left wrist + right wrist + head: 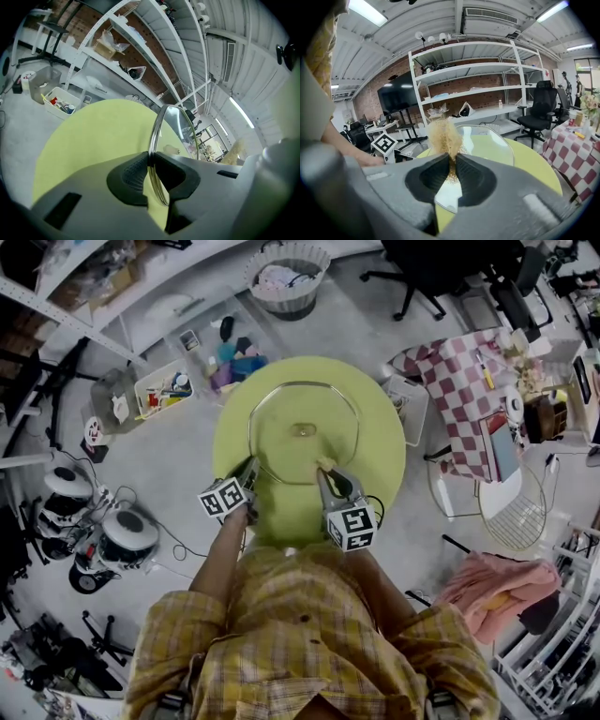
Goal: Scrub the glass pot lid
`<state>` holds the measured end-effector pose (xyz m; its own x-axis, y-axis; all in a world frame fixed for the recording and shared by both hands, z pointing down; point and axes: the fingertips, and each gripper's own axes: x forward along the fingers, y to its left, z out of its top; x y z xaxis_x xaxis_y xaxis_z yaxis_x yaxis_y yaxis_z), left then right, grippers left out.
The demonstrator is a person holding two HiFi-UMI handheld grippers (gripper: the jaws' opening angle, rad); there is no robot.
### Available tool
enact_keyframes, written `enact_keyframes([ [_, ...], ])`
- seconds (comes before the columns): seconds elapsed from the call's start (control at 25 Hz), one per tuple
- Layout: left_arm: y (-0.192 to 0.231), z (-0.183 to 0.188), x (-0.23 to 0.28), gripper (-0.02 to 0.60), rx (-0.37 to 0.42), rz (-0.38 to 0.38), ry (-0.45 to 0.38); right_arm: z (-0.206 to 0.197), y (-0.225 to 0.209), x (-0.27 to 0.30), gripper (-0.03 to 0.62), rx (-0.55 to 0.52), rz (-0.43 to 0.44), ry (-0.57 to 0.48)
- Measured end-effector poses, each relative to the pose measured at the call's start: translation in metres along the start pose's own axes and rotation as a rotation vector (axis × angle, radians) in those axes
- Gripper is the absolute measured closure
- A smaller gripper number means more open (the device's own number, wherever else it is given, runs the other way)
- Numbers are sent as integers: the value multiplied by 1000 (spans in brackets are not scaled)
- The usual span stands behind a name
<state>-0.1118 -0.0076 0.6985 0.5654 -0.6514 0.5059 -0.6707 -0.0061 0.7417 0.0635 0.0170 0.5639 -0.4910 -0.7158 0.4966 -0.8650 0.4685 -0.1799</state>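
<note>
A round glass pot lid (302, 430) with a metal rim and a small centre knob is held over the round lime-green table (375, 418). My left gripper (249, 470) is shut on the lid's near-left rim; in the left gripper view the rim (157, 140) runs upright between the jaws. My right gripper (326, 472) is shut on a golden fibrous scrubber (443, 138) that rests against the lid's near edge. In the right gripper view the lid (485, 145) lies just past the jaws.
A checkered-cloth table (464, 390) and a wire chair (511, 512) stand to the right. A laundry basket (287, 277), storage bins (164, 390) and white shelving (122, 306) lie beyond the table. Round machines (103, 531) sit on the floor at left.
</note>
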Motion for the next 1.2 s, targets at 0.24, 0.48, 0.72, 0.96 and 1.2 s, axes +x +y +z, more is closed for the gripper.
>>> enact_keyframes([
  [0.24,-1,0,0,526,0,13,4,-35,-14,15,557,-22,-21,103],
  [0.48,0,-1,3,528,-9,30,-7,-71,-35,31,557,-31,-72,194],
  [0.72,2,-1,1,528,-4,42,-6,-91,-48,39,557,-25,-110,242],
  [0.96,2,-1,2,528,13,65,-6,-99,-53,41,557,-8,-124,263],
  [1.2,1,0,2,528,33,105,-8,-102,-55,43,557,3,-126,270],
])
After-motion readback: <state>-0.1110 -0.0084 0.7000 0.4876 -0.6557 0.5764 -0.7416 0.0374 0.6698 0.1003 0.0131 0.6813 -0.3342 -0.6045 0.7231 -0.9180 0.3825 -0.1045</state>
